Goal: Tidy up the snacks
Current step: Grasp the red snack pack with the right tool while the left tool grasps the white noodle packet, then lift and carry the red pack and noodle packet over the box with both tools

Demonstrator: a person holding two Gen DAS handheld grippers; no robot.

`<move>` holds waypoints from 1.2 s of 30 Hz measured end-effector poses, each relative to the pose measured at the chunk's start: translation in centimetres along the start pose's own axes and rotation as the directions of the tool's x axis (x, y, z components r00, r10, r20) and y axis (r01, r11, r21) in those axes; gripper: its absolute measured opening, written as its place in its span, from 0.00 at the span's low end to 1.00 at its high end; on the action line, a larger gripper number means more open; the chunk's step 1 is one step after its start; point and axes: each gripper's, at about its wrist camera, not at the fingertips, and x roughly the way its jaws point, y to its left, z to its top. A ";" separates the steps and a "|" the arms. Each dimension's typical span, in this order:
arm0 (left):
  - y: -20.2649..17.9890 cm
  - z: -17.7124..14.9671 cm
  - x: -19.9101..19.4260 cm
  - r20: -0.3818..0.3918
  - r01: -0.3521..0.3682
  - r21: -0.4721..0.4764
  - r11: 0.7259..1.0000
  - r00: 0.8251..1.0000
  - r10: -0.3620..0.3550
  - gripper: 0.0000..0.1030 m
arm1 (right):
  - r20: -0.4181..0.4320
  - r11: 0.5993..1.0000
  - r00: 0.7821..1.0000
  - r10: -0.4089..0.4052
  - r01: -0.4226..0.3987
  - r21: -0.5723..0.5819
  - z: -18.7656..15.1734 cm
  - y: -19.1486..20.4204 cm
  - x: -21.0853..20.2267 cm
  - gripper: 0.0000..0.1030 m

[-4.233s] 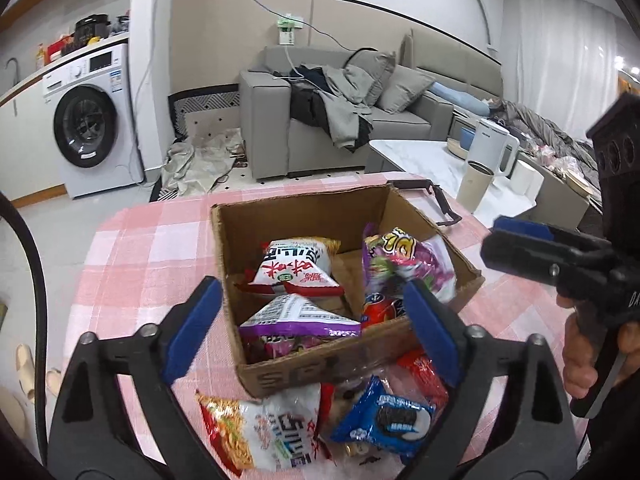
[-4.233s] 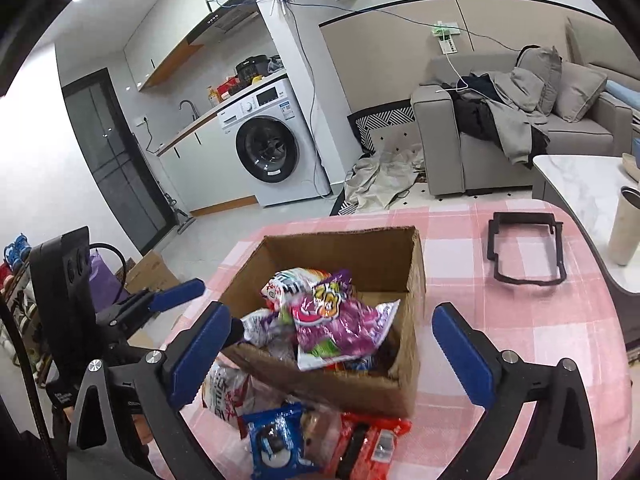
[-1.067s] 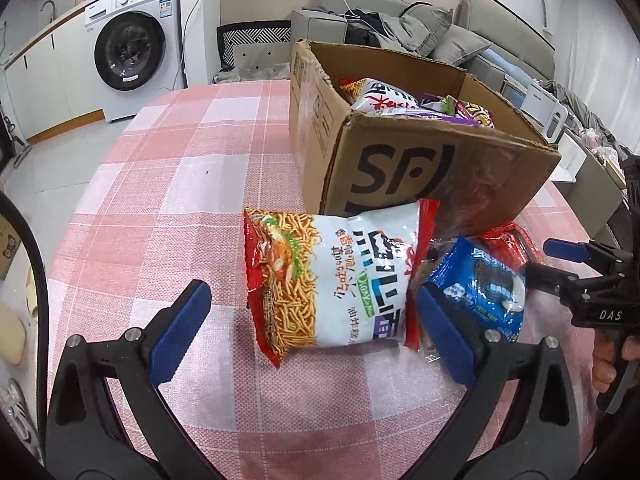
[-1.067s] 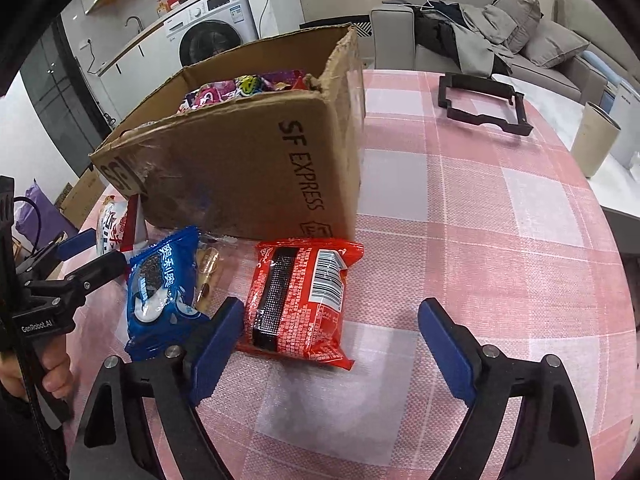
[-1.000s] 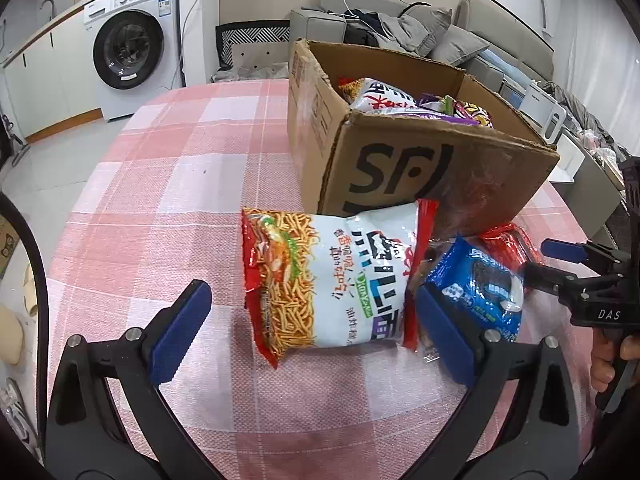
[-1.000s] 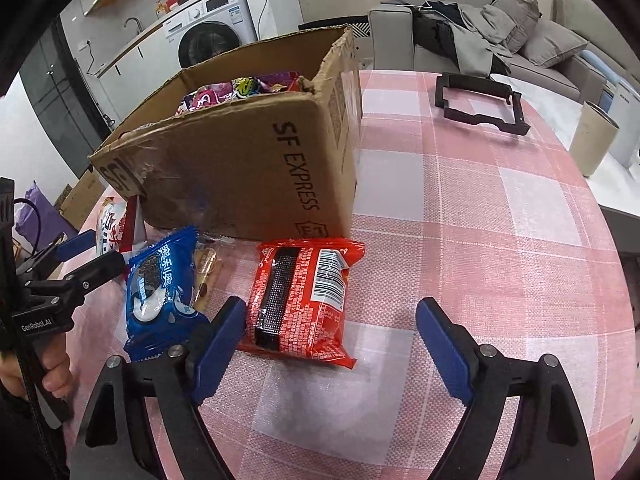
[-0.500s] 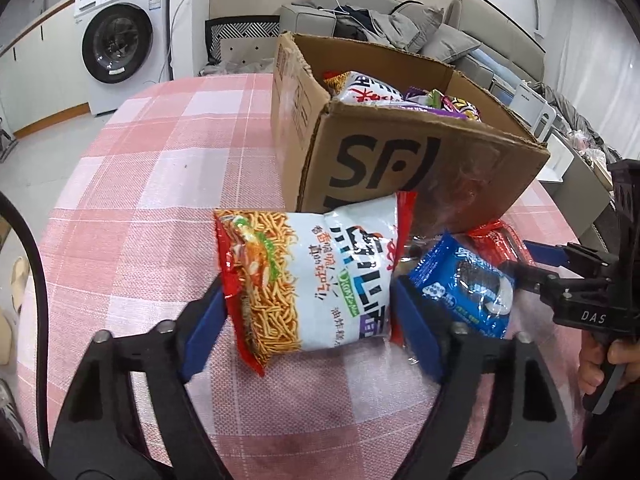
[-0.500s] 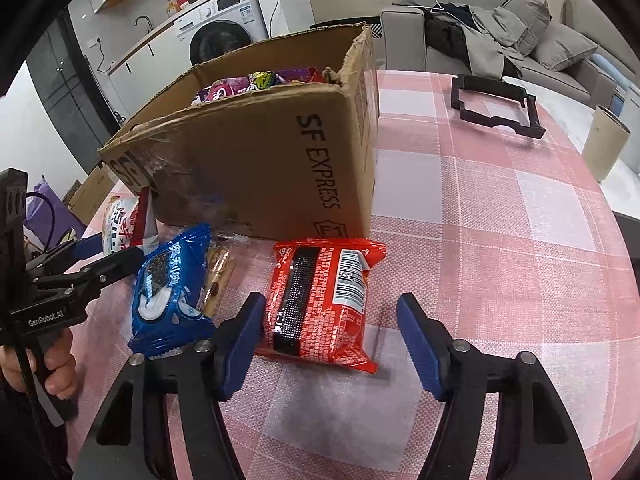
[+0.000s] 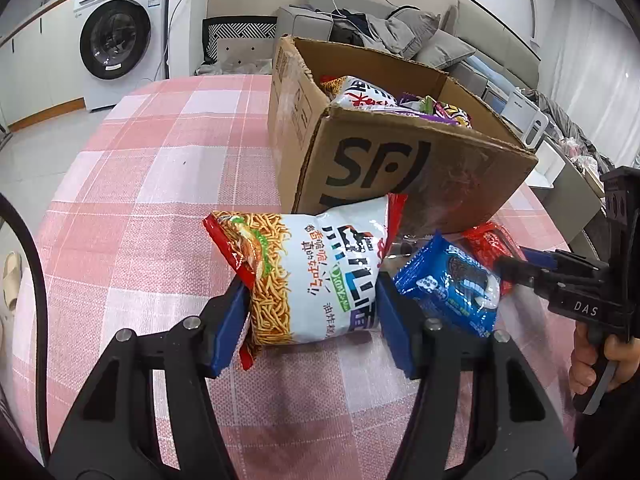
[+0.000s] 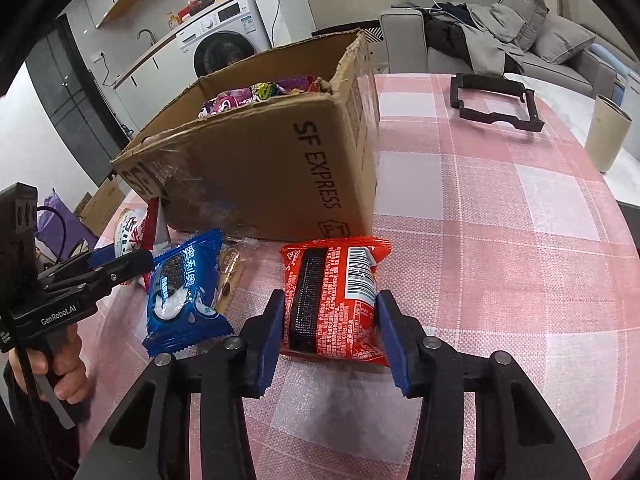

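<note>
With the left gripper (image 9: 312, 320) clamped on the noodle bag (image 9: 308, 272) and the right gripper (image 10: 330, 320) clamped on the red packet (image 10: 332, 300), lift both straight up and clear the box (image 10: 260, 160) rim before dropping them in.

Right tool (image 10: 330, 332) gripping red packet (image 10: 334, 298)

A lived-in home: front-loading washing machine (image 9: 116, 38) under what looks like a kitchen counter, grey sofa (image 10: 504, 36), checked tablecloth (image 9: 160, 184).
</note>
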 end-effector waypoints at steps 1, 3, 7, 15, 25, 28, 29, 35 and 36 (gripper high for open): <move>0.0 -0.1 -0.1 0.003 0.002 -0.003 1.000 1.000 -0.002 0.57 | 0.004 1.000 1.000 0.003 -0.003 0.003 0.0 -0.1 -0.2 0.45; 0.1 -0.1 -0.5 0.009 0.007 -0.012 1.000 1.000 -0.006 0.57 | 0.011 1.000 1.000 0.009 -0.009 0.010 -0.1 -0.2 -0.4 0.44; 0.2 -0.4 -1.2 0.020 0.007 -0.019 1.000 1.000 -0.006 0.57 | 0.018 0.999 0.999 0.028 -0.029 0.028 -0.4 -0.4 -0.9 0.44; -0.2 -0.7 -3.3 0.054 0.009 -0.019 1.000 0.998 -0.008 0.57 | 0.053 0.998 0.998 0.046 -0.048 0.036 -0.7 -0.3 -2.4 0.44; -1.6 -0.8 -6.7 0.114 0.018 -0.002 1.000 0.993 -0.018 0.57 | 0.109 0.997 0.992 0.064 -0.068 0.031 -1.2 0.6 -5.3 0.45; -2.0 -0.9 -7.8 0.133 0.021 0.001 1.000 0.991 -0.021 0.57 | 0.133 0.997 0.989 0.073 -0.077 0.024 -1.4 1.1 -6.5 0.44; -2.1 -0.9 -8.2 0.140 0.021 0.004 1.000 0.990 -0.021 0.57 | 0.141 0.996 0.987 0.080 -0.083 0.019 -1.5 1.2 -7.0 0.45; -3.0 -1.0 -10.8 0.199 0.020 0.027 0.999 0.980 -0.025 0.57 | 0.184 0.994 0.977 0.106 -0.107 -0.007 -1.8 2.4 -9.1 0.45; -3.0 -1.0 -11.2 0.210 0.021 0.029 0.999 0.977 -0.027 0.57 | 0.189 0.994 0.976 0.111 -0.111 -0.011 -1.8 2.5 -9.3 0.45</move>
